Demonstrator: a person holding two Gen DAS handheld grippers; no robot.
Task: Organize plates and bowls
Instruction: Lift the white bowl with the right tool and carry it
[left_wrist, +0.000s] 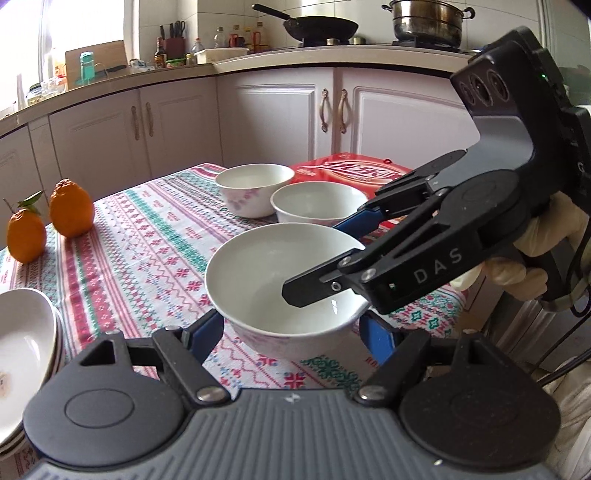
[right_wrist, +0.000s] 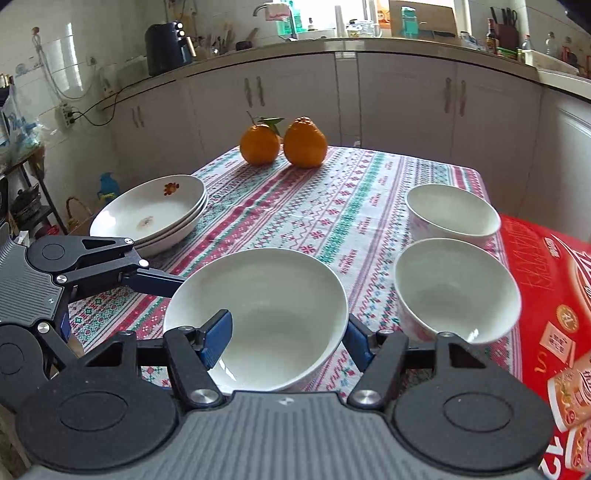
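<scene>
Three white bowls share the table (right_wrist: 295, 206) with you, its patterned cloth filling the middle of both views. The red box (right_wrist: 546, 280) lies along the right edge of the right wrist view, under the cloth's right border. The stack of plates (right_wrist: 155, 206) sits at centre left of that view, well apart from the bowls, a small flower print on the top plate. The near bowl (right_wrist: 273, 295) is at lower centre of both views, directly ahead of both your tools. Your right gripper (right_wrist: 288, 339) is clamped on the near bowl, with one blue pad inside it and the other outside its wall; your gloved hand (left_wrist: 535, 251) shows at the right edge of the left wrist view. Your left gripper (left_wrist: 291, 332) has its jaws apart with the lower part of the near bowl between them; I cannot tell whether the pads press on it. The middle bowl (right_wrist: 454, 284) stands just beside the red box, and the far bowl (right_wrist: 450, 210) just behind it. Two oranges (right_wrist: 258, 144) (right_wrist: 304, 142) touch each other at the table's far edge, upper centre.
</scene>
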